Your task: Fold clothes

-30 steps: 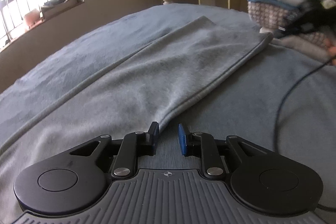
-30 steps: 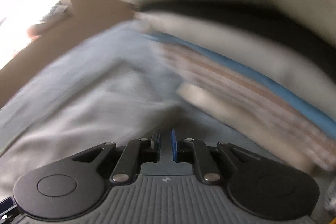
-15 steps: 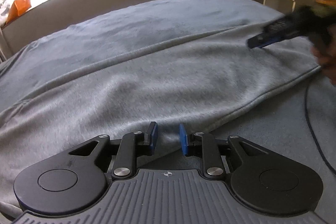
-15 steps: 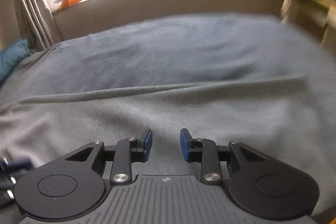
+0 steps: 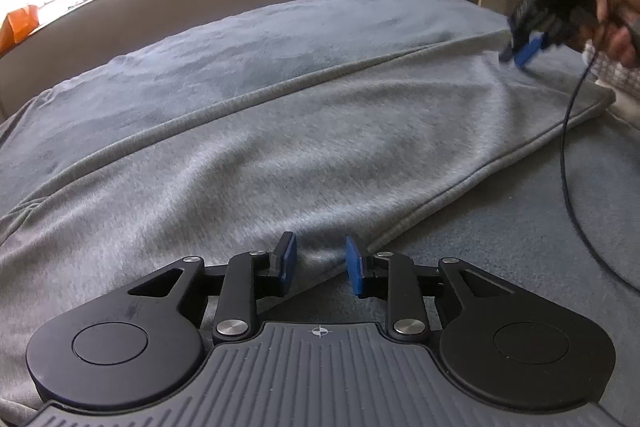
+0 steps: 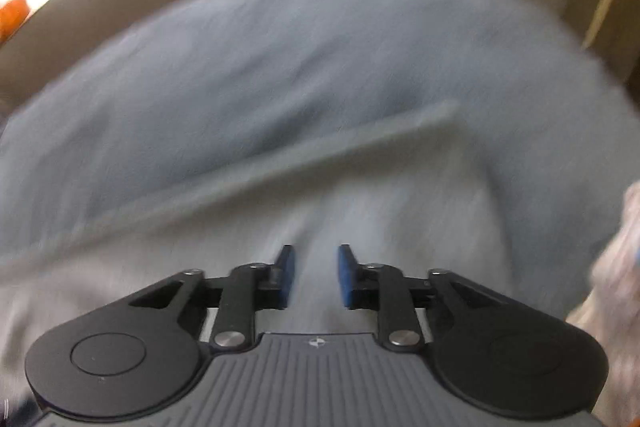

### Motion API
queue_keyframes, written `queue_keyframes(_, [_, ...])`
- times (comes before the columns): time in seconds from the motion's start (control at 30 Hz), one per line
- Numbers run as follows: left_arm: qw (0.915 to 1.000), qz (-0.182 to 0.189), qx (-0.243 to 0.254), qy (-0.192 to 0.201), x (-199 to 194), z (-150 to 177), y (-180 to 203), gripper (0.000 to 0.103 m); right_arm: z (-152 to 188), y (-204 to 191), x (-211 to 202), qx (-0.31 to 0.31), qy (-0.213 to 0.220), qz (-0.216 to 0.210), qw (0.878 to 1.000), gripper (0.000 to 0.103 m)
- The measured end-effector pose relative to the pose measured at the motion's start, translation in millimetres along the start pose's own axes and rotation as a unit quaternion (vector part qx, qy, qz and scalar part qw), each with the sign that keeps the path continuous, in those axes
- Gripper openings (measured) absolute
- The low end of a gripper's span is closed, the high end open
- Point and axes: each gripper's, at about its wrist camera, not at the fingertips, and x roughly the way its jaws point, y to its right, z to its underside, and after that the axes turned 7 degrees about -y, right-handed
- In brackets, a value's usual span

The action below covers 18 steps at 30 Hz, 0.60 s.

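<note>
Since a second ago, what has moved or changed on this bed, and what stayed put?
The right hand-held gripper swung away from the stack of folded clothes to hover over the far end of the grey garment, jaws apart and empty. The left hand-held gripper slid along the garment's near hem; its jaws are opening, fabric between them. The garment stayed flat on the blue blanket.

right tongs [image 6: 314,275] parted, empty | over grey garment [image 6: 360,219] | view blurred
</note>
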Motion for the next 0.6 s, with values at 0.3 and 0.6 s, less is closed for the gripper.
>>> queue_keyframes(0.3, [0.9999, 0.0, 0.017, 0.003, 1, 2, 4, 0.032, -35, 20, 6, 0.07, 0.031, 0.082, 0.994, 0.02])
queue_keyframes(0.6, [0.9998, 0.004, 0.019, 0.0, 3, 1, 7, 0.034, -33, 3, 28, 0.058, 0.013, 0.058, 0.997, 0.026])
